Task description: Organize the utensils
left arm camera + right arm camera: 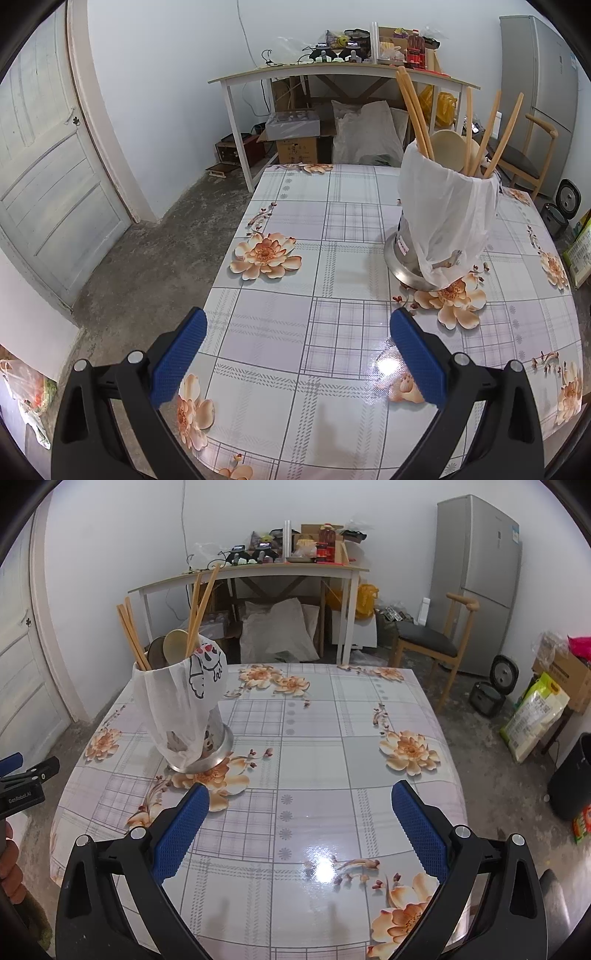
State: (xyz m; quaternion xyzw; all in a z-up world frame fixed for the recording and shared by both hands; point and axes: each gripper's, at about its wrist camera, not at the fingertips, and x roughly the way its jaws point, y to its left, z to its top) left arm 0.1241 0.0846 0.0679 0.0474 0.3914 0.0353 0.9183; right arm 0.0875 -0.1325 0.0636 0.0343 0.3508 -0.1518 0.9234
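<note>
A metal utensil holder (439, 221) (184, 712) draped in a white plastic bag stands on the flowered table (332, 266) (332, 746). Wooden chopsticks (413, 110) (131, 638) and pale spoons (445, 146) (177, 644) stick out of its top. My left gripper (297, 363) hovers open over the table's near left part, the holder ahead to its right. Over the near edge, my right gripper (301, 836) is open, with the holder ahead to its left. Nothing lies between either pair of blue pads. The left gripper's body (26, 779) shows at the right wrist view's left edge.
A cluttered white side table (251, 572) stands at the far wall, with sacks and boxes under it. A wooden chair (432, 642), a grey fridge (476, 579), a rice cooker (495, 690) and bags are on the right. A white door (44, 184) is at left.
</note>
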